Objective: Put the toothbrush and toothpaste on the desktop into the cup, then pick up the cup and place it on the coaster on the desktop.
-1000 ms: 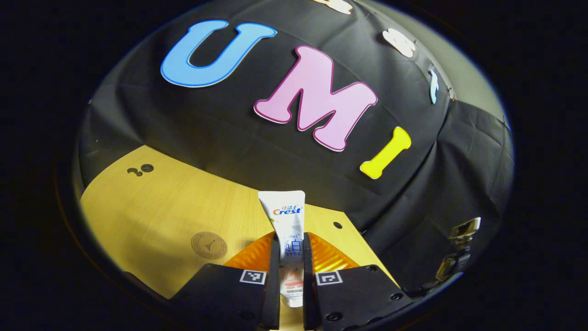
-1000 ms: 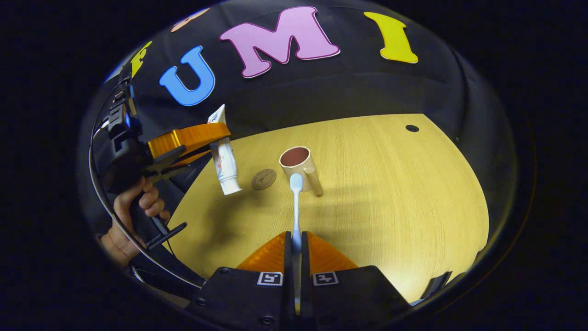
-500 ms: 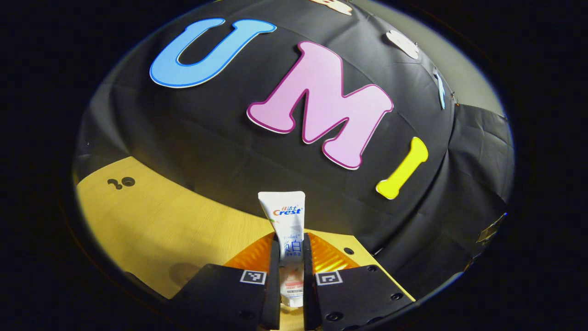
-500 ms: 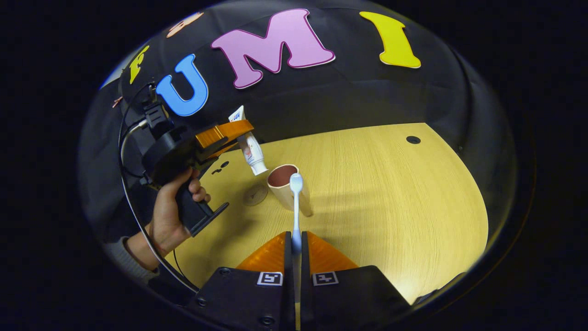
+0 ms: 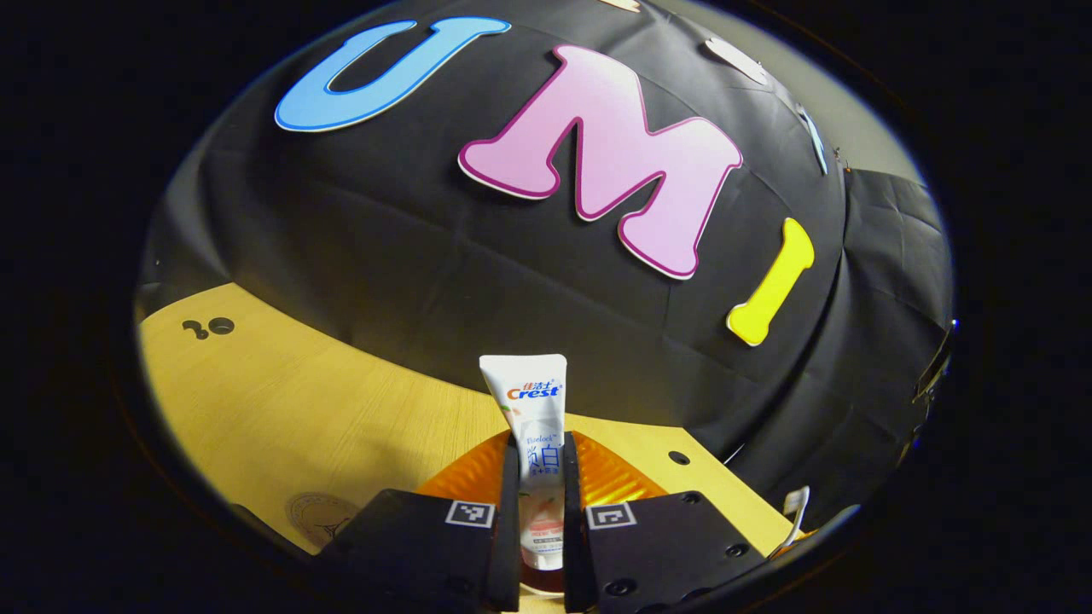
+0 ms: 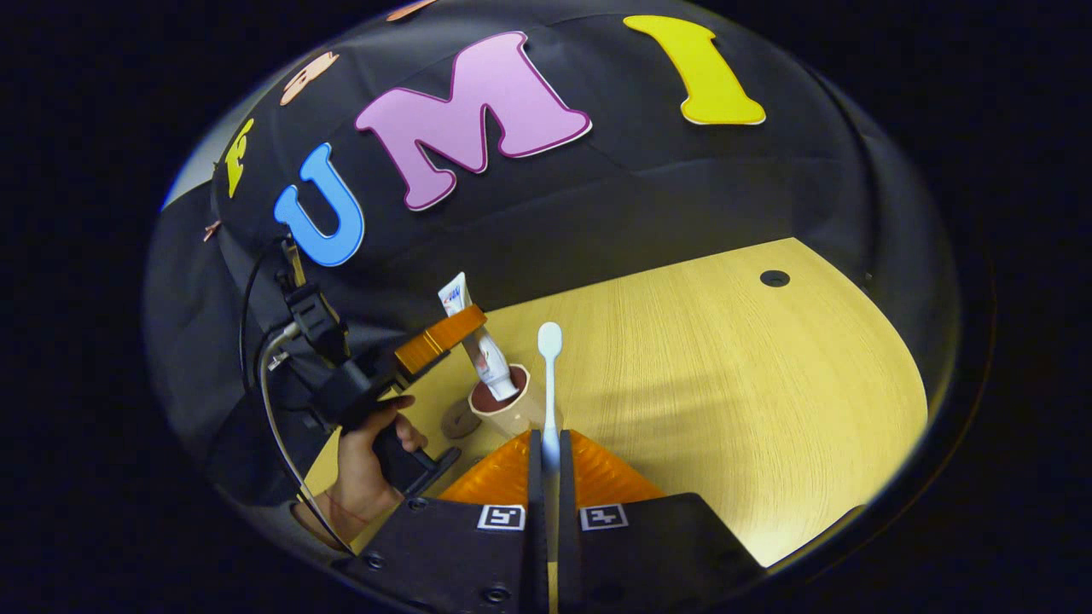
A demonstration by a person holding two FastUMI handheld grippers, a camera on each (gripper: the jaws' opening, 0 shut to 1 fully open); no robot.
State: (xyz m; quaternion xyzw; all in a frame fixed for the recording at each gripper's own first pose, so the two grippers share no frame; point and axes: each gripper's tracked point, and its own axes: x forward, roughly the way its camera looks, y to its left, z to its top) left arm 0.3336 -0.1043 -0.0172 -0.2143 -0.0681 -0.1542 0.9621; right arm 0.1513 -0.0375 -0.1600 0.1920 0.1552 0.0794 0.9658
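Lowering the toothpaste (image 6: 478,345) cap-first into the cup (image 6: 503,409), I have my left gripper (image 5: 541,477) clenched on the tube's middle, its long axis near upright, crimped end up, cap just inside the rim, so next I judge it needs freeing. To its right, my right gripper (image 6: 550,452) clamps the toothbrush (image 6: 549,375) by its handle, head pointing away toward the desk's (image 6: 725,375) far edge, beside the cup.

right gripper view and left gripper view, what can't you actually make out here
- Cup, right gripper view: its base and handle sit behind the right gripper.
- Toothpaste cap, right gripper view: too small to tell whether it touches the cup's bottom.
- Coaster, left gripper view: partly covered by the left gripper.
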